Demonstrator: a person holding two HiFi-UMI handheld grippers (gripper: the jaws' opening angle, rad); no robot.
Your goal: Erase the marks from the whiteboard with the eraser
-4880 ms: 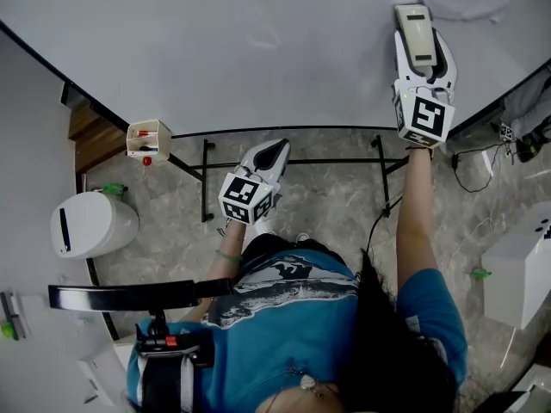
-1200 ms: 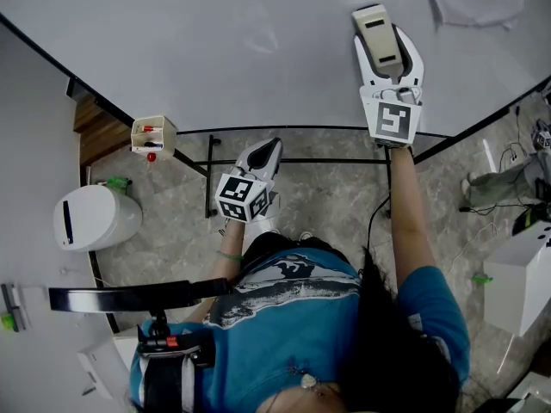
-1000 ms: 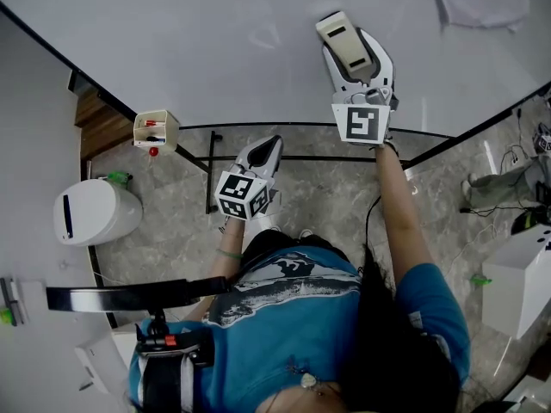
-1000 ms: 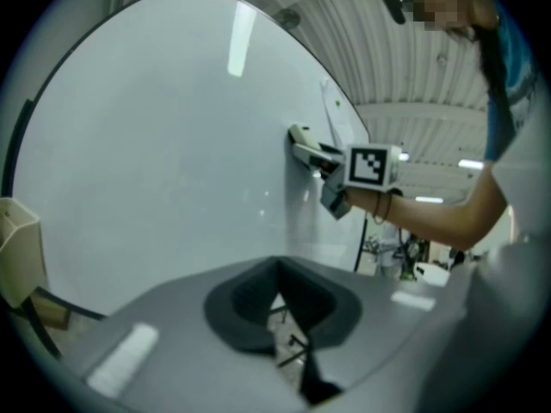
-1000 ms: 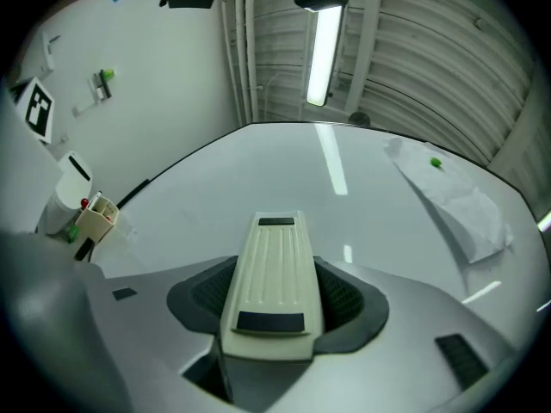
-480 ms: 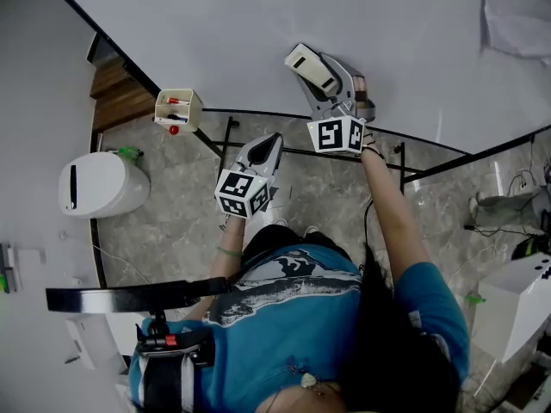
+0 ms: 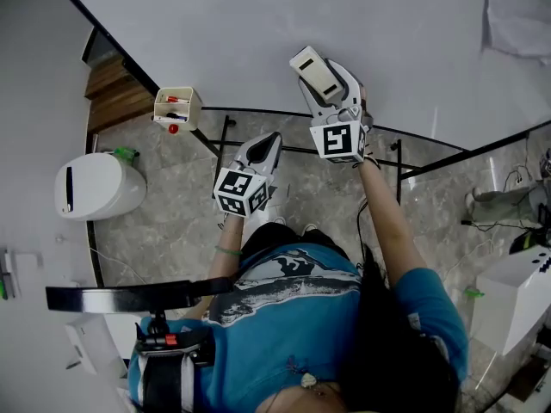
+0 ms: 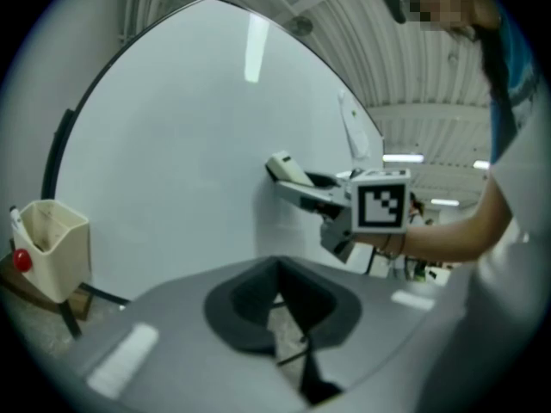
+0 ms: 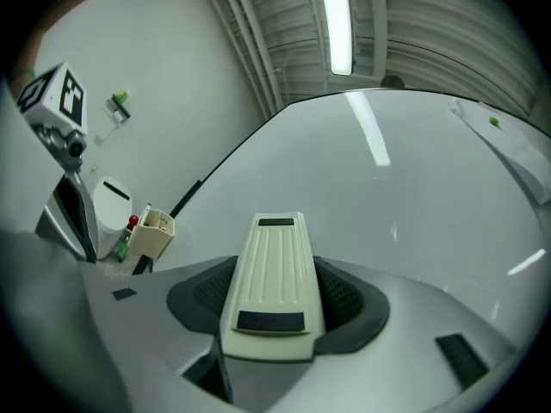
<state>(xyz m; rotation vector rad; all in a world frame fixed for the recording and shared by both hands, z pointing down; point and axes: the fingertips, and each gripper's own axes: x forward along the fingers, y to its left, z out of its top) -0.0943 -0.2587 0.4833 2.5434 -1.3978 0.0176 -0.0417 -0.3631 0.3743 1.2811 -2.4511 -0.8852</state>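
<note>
- Grey-jawed right tool (image 9: 272,321) (image 7: 320,77): I see its jaws closed on the cream eraser (image 9: 271,274) (image 7: 311,69), which lies lengthwise between them with its ribbed back facing the camera.
- The eraser sticks out past the jaw tips towards 11 o'clock in the head view. In the left tool view its far end (image 8: 281,167) meets the whiteboard (image 8: 172,162), though I cannot tell how hard it presses.
- That contact sits low on the whiteboard (image 7: 258,33), just above its dark bottom edge, at about 12 o'clock from the middle of the head view.
- Left tool (image 7: 267,147) (image 8: 284,321): its jaws are drawn together to a narrow slit and hold nothing. It hangs off the board, over the marbled floor (image 7: 172,231), at 7 o'clock from the right tool and near it.
- A beige holder (image 7: 177,107) (image 8: 53,248) (image 9: 155,233) with markers in it hangs at the board's lower edge, at 10 o'clock from the left tool.
- A white bin (image 7: 95,188) stands on the floor at 9 o'clock, well apart from both tools.
- A pale sheet (image 7: 516,15) lies against the board at 1 o'clock, well apart from the eraser.
</note>
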